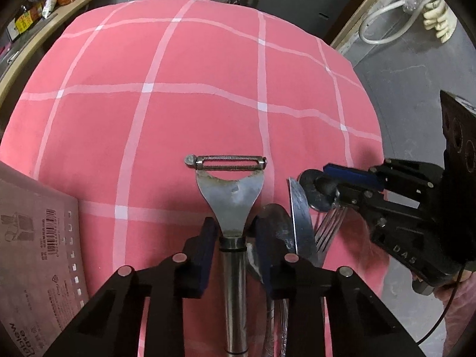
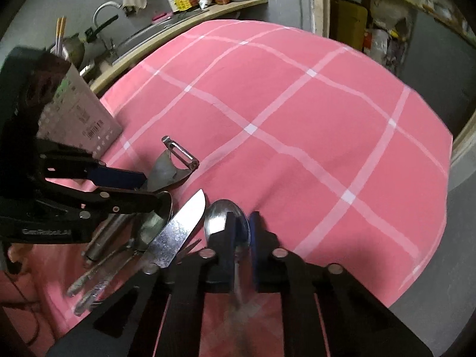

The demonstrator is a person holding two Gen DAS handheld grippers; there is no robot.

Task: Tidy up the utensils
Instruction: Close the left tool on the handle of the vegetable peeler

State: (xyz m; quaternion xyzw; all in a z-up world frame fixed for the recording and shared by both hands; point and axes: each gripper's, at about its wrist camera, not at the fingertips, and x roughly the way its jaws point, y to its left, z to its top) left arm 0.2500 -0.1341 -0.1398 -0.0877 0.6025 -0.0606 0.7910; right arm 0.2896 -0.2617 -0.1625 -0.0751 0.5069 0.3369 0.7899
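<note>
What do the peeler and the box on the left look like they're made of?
Peeler: bare metal, likely stainless steel, with a dull grey sheen, brownish staining near the blade and a polished tube handle. Box: probably cardboard, matte, with a printed barcode and text.

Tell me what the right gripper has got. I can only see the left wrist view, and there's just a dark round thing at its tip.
Observer: That is a spoon. The right gripper has its fingers shut on the neck, just behind the bowl.
Operator: And what's behind the box on my left?
Observer: Beyond the box, the right wrist view shows a sink faucet.
</note>
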